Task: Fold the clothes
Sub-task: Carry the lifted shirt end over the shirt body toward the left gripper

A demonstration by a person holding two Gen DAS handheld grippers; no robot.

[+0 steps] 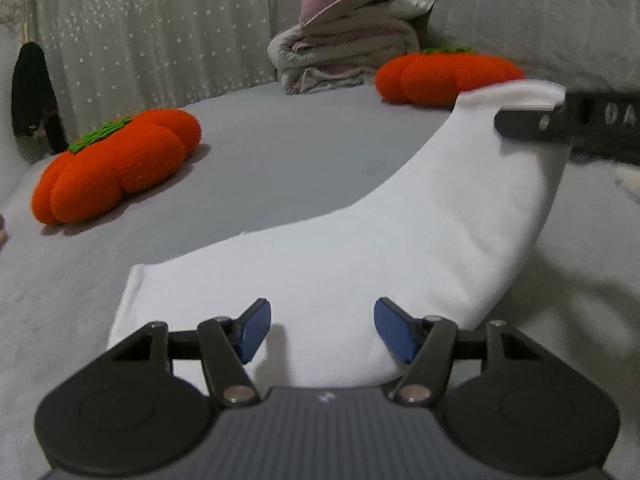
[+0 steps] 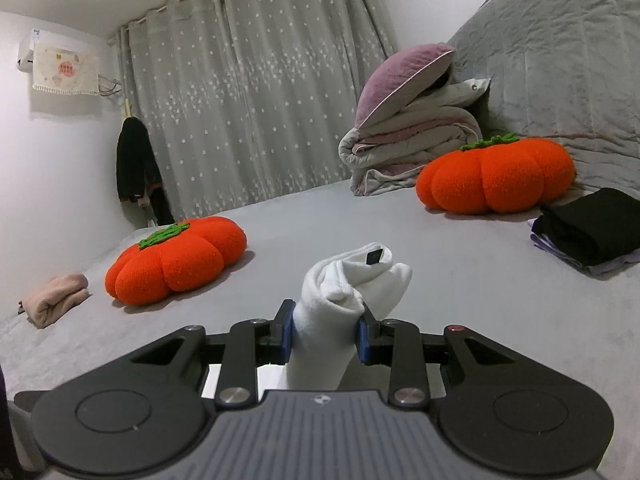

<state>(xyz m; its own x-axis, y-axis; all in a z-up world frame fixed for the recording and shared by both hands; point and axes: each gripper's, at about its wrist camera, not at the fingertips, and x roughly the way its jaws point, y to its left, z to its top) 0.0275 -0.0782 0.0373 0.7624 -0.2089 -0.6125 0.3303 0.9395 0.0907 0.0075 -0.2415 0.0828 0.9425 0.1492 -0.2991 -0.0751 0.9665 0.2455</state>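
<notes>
White garment (image 1: 400,232), mid-fold across frame centre: my right gripper (image 2: 325,336) clamps its bunched end, left gripper (image 1: 322,330) gapes empty over it.

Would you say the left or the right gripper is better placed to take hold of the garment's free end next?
Probably the left gripper: its jaws stand open over the white garment's free end, while the right gripper is clamped on the other end.
</notes>
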